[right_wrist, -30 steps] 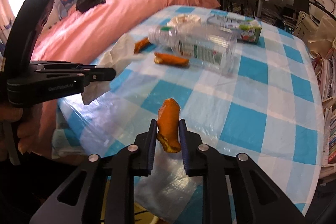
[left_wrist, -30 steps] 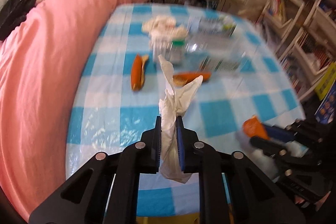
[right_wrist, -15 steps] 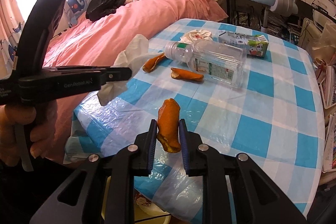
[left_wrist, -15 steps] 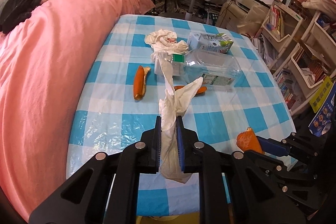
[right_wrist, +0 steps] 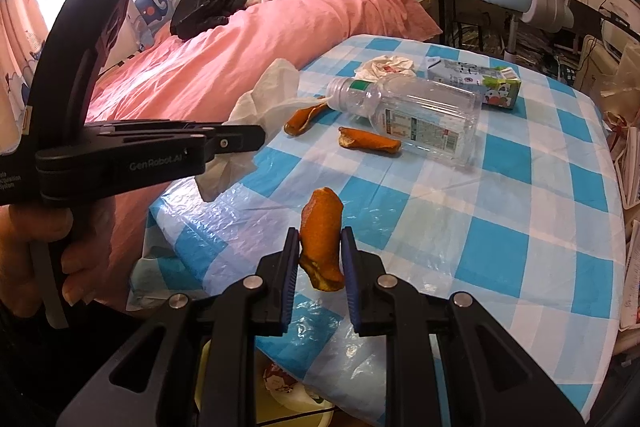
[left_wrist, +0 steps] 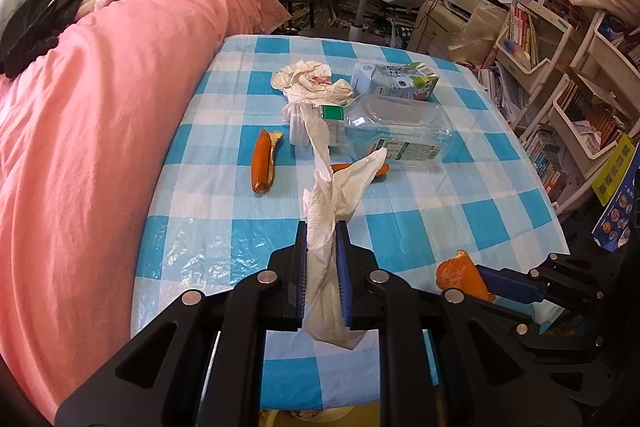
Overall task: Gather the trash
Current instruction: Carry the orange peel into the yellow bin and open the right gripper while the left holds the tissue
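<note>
1. Both tools loaded. My left tool (left_wrist: pixel 322 251) is clamped on a white tissue (left_wrist: pixel 332 195); my right tool (right_wrist: pixel 320 255) is clamped on a piece of orange peel (right_wrist: pixel 322 227).
2. Step in hand, I reckon: carry to the bin. Both hang off the near edge of the bench (right_wrist: pixel 500 247), w/ a yellowish bin rim (right_wrist: pixel 288 399) showing below at 6 o'clock in the right view. Can't tell how deep it is or what's in it.
3. Next move, my guess: get each tool right over that rim, then part the jaws. Tissue is light and may cling to a pad, so prob. needs a wide release.
4. Tissue's long axis runs along the tool's line, twisted ends up toward 12 o'clock, tail drooping past the pads at 6.
5. Peel stands nearly upright in the right tool, long axis 6 to 12, pointed tip up, curled end at the bottom.
6. Left on the bench: peel strip (left_wrist: pixel 264 163) at 11 o'clock from the left tool, long axis roughly 12 to 6. Second strip (right_wrist: pixel 368 141) lies crosswise, just beside the clear bottle (right_wrist: pixel 416 115).
7. Bottle on its side, neck toward 9–10 o'clock in the right view. Milk carton (right_wrist: pixel 476 83) just behind it, crumpled tissue wad (right_wrist: pixel 384 65) at the neck end.
8. So about 5 items to go after this drop.
</note>
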`<state>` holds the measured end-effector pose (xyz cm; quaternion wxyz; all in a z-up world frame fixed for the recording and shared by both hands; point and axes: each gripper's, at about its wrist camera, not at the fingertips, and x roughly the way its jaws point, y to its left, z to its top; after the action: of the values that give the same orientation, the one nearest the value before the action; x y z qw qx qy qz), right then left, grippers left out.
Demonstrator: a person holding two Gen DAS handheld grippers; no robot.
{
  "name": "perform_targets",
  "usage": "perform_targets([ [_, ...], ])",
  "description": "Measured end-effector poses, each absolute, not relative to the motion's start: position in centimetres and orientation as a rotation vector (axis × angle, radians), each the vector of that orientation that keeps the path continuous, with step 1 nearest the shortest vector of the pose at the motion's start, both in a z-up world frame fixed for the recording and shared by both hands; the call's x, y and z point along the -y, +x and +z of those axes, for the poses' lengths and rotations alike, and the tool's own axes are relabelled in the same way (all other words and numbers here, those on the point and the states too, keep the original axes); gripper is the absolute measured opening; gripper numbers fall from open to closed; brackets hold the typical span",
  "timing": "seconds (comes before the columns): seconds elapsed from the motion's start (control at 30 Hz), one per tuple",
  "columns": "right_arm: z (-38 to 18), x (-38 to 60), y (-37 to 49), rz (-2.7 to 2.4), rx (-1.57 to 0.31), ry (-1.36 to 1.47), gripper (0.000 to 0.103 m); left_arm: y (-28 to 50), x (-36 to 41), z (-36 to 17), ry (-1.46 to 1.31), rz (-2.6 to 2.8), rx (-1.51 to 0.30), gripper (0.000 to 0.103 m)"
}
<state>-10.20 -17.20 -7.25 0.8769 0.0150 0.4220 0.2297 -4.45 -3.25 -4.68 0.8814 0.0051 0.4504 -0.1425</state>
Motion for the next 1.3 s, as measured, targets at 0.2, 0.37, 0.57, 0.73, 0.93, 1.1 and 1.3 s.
perform_targets([
  [0.2,-7.5,16.6,-10.5,0.502,-0.884,0.022,0.022,-4.6,3.3,-4.6,0.016,-0.297,-0.934,0.013],
  [0.37,-7.5,16.1,-10.6,0.523,-0.882,0.014,0.022,-4.6,3.4,-4.6,0.016,-0.297,-0.934,0.013],
  [0.57,-7.4,15.7,-10.9,0.546,-0.878,0.005,0.022,-4.6,3.3,-4.4,0.016,-0.296,-0.93,0.013],
  [0.73,-7.3,15.5,-11.0,0.556,-0.873,0.002,0.022,-4.5,3.2,-4.3,0.016,-0.294,-0.926,0.013],
  [0.93,-7.3,15.3,-11.1,0.567,-0.872,0.001,0.022,-4.5,3.0,-4.2,0.014,-0.29,-0.922,0.013],
  [1.1,-7.3,14.9,-11.2,0.588,-0.875,-0.006,0.022,-4.5,3.0,-4.2,0.012,-0.291,-0.92,0.013],
  [1.3,-6.7,14.0,-12.2,0.625,-0.873,-0.024,0.022,-4.7,2.9,-3.8,0.009,-0.296,-0.91,0.013],
])
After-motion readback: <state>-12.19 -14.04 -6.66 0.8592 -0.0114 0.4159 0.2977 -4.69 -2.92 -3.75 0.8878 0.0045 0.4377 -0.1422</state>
